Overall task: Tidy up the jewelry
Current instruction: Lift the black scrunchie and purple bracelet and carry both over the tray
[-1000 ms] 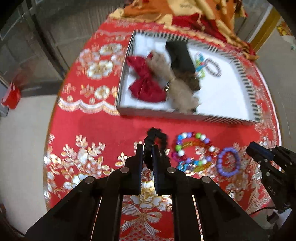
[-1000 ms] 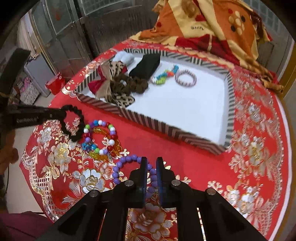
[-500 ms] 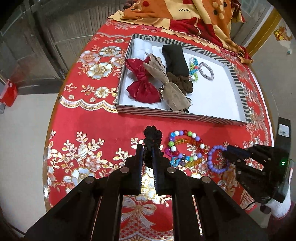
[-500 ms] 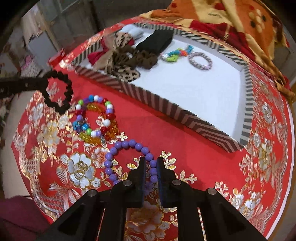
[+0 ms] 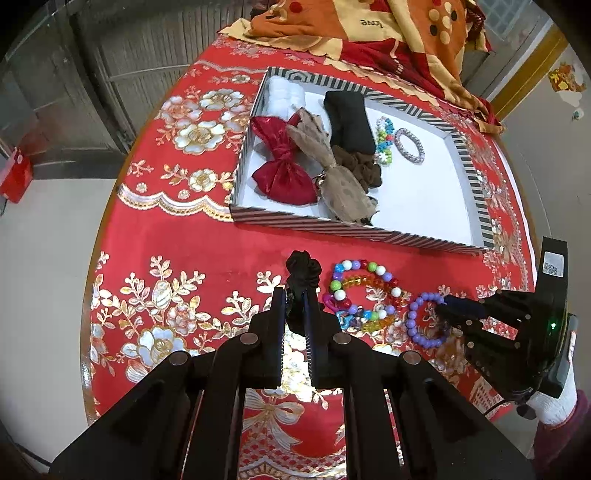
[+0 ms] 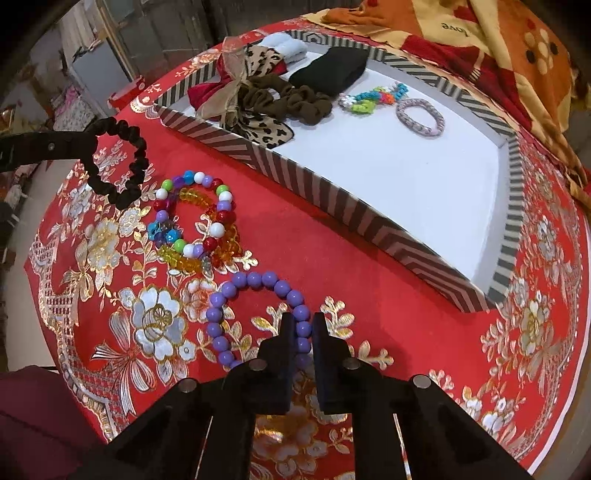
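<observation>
My left gripper (image 5: 294, 295) is shut on a black scrunchie (image 5: 303, 270), held above the red cloth; it also shows in the right wrist view (image 6: 118, 166). My right gripper (image 6: 303, 325) is shut on a purple bead bracelet (image 6: 255, 314) that lies on the cloth; the bracelet also shows in the left wrist view (image 5: 417, 317). Multicoloured bead bracelets (image 6: 192, 225) lie between the two. The striped tray (image 6: 332, 184) with a white floor holds bows, scrunchies, a colourful bracelet (image 6: 373, 98) and a lilac bracelet (image 6: 421, 118).
The round table carries a red and gold cloth (image 5: 166, 295). An orange blanket (image 5: 369, 29) lies behind the tray. A red bow (image 5: 284, 162) and a black pouch (image 5: 349, 122) sit in the tray's left part. The tray's right half (image 6: 406, 177) is bare white.
Both grippers have pulled back a little, so the tray looks farther. The right gripper stays closed around the purple bracelet's beads. The left gripper still holds the scrunchie.
</observation>
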Tool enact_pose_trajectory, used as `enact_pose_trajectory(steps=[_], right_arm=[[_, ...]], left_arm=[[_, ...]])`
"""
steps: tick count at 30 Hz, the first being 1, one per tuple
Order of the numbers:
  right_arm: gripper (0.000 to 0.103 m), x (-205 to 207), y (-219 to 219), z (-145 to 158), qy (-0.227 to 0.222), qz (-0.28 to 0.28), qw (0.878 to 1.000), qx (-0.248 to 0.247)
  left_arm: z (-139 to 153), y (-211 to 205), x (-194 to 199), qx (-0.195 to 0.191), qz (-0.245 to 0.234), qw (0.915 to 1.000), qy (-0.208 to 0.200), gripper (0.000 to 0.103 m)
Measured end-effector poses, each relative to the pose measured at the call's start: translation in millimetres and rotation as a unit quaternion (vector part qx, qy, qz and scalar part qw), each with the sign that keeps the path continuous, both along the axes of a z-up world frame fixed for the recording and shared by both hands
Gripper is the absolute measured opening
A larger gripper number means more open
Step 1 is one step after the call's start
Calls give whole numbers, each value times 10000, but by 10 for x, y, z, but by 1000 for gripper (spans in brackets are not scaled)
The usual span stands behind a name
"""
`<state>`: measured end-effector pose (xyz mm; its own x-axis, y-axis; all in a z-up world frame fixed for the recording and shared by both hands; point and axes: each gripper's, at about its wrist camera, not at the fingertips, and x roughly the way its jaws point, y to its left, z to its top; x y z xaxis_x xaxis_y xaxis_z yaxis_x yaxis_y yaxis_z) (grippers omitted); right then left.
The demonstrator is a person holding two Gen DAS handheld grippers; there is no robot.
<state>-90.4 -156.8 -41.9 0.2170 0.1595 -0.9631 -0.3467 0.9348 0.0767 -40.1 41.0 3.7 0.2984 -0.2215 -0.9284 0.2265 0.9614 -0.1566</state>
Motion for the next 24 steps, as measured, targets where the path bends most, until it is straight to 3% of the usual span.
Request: enact_pose_trajectory(steps=[4, 15, 24], right_arm=[[9, -112, -130, 236, -240, -232, 9991, 251], [9, -133, -313, 1160, -1314, -592, 9893, 226], [9, 81, -640, 1564, -1770, -931, 9797, 139]], left_arm=[[121, -65, -4, -45, -116, 9999, -108, 8], [497, -441, 56, -119, -542, 9972, -497, 8], [722, -836, 179, -66, -851, 9929, -824, 8]])
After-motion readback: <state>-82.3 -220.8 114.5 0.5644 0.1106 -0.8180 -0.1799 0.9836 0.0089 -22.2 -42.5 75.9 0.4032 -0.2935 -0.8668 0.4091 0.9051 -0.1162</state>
